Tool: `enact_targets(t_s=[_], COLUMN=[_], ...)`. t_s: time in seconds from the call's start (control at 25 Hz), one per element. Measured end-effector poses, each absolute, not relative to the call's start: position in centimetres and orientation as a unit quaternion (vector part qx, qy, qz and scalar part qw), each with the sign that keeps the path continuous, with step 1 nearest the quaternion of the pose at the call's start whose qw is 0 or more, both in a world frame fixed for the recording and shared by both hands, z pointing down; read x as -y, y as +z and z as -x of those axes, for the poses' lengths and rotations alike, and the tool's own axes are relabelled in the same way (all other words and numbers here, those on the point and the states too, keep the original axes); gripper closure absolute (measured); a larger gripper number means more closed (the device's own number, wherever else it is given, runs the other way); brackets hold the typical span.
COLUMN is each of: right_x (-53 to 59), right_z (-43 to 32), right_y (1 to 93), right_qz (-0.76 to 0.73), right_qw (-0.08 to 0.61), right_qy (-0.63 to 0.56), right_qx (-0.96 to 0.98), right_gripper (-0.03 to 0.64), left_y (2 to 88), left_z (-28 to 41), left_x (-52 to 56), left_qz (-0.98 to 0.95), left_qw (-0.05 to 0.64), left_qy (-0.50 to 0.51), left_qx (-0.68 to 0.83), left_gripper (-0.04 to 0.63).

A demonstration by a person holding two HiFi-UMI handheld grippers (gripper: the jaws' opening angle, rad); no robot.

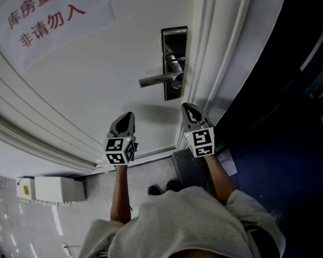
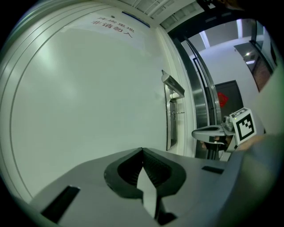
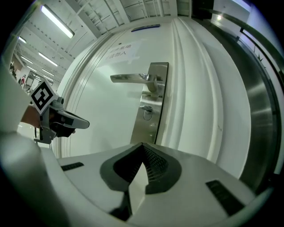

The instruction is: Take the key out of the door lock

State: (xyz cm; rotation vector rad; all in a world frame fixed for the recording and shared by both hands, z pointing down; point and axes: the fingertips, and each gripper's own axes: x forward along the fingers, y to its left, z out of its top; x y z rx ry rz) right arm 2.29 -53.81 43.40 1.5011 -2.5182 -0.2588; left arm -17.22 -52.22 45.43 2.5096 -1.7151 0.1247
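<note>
A steel lock plate (image 1: 175,62) with a lever handle (image 1: 155,79) is set near the right edge of a white door (image 1: 95,75). The key (image 3: 147,112) sticks out of the keyhole below the lever in the right gripper view; in the left gripper view the key (image 2: 177,113) juts sideways from the plate. My left gripper (image 1: 128,116) is shut and empty, below and left of the lock. Below the plate and apart from it, my right gripper (image 1: 187,107) is also shut with nothing held.
A paper sign (image 1: 44,21) with red characters is stuck on the door's upper left. The door frame (image 1: 223,69) runs along the right, with a dark area beyond it. A white box (image 1: 52,189) sits by the floor at left.
</note>
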Motion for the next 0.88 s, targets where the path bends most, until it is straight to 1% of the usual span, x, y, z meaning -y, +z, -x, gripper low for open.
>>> enact_targets(t_s=[0.28,0.44,0.52,0.88], right_x=[54.4,54.7,54.8,55.1], right_z=[-1.9,-1.2,-1.0,-0.3], right_y=[40.3,39.2,38.8,38.1], right_qz=[-0.505,-0.499,-0.497,-0.469], right_qw=[0.1,0.121,0.147,0.305], right_qy=[-0.132,-0.171,-0.208,-0.419], right_qx=[0.847,0.841,0.83,0.715], right_gripper=[0.594,0.594,0.594,0.594], left_y=[45.1,45.2,45.3,46.1], left_z=[17.3,17.4,17.4,17.3], left_x=[52.3,52.3,52.4,52.5], left_qz=[-0.828,-0.829,-0.83,-0.833], left_qw=[0.048,0.05,0.051,0.061], left_qy=[0.034,0.033,0.033,0.037], left_qx=[0.558,0.557,0.555,0.549], left_gripper=[0.577,0.577,0.577,0.577])
